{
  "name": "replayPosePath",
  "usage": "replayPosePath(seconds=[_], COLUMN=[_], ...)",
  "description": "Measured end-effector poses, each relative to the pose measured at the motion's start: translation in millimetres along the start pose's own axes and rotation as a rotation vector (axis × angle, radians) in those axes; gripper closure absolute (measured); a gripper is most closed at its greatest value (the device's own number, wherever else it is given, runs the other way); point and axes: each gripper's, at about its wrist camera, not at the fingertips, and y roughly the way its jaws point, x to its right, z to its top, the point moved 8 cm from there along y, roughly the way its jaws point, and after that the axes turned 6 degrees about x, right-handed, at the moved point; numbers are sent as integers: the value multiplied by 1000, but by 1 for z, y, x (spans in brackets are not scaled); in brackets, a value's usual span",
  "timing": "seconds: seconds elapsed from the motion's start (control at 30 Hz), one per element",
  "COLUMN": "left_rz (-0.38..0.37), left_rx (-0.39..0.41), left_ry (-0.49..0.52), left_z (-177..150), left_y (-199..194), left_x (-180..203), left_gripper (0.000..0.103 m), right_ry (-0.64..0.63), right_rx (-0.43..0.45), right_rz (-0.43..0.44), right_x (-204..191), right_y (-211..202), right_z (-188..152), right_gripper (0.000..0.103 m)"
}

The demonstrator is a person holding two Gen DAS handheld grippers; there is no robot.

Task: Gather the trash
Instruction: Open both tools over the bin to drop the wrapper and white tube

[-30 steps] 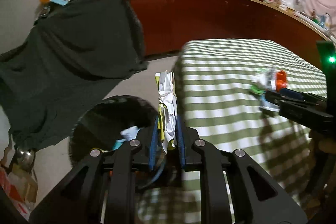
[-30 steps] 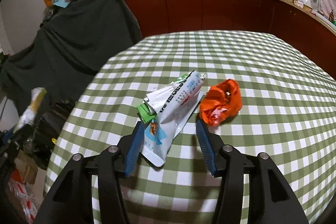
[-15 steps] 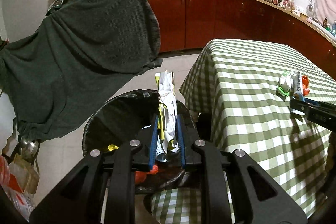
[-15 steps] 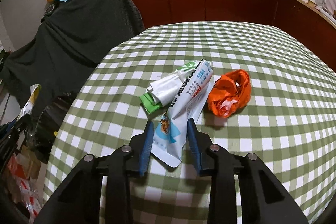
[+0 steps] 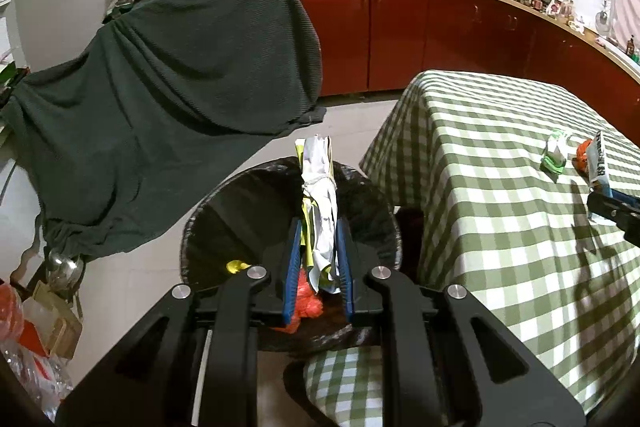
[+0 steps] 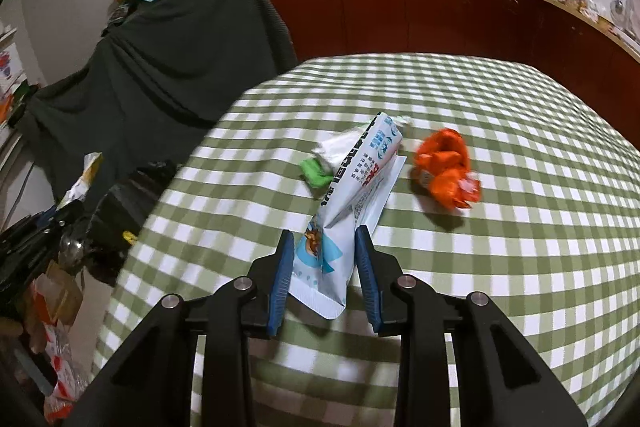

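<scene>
My left gripper point(image 5: 318, 247) is shut on a crumpled white and yellow wrapper point(image 5: 318, 195) and holds it over the black-lined trash bin point(image 5: 224, 211), which has red and yellow scraps inside. My right gripper point(image 6: 324, 259) is shut on a long white and blue snack packet point(image 6: 352, 195), lifted a little off the green checked table point(image 6: 500, 267). A green and white wrapper point(image 6: 320, 167) and a crumpled orange wrapper point(image 6: 446, 171) lie on the cloth beyond it. In the left wrist view the right gripper's packet point(image 5: 598, 163) shows at the right edge.
A dark cloth point(image 5: 160, 99) drapes over furniture left of the bin. Red cabinets point(image 5: 440, 27) with pots on the counter run along the back wall. Boxes and clutter point(image 5: 36, 315) sit on the floor at the left. The bin stands against the table's left edge.
My left gripper moved from beside the table to over the bin, still holding its wrapper. My right gripper closed on the snack packet and raised it.
</scene>
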Motion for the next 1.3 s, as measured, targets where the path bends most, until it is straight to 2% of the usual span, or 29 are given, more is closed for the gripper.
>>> replayPosePath(seconds=[0.43, 0.63, 0.97, 1.3], left_rz=[98, 155, 214, 212], left_rx=[4, 15, 0, -22], left_ry=[-40, -51, -114, -125], left_z=[-7, -4, -3, -5], left_y=[-10, -11, 3, 27], left_x=[-44, -65, -89, -95], left_gripper=[86, 86, 86, 86], right_ry=[-161, -229, -306, -354], right_rx=[47, 42, 16, -40], right_rz=[176, 238, 276, 282], right_x=[-104, -149, -194, -217], right_y=[12, 26, 46, 62], right_z=[20, 25, 27, 21], right_gripper=[71, 71, 71, 71])
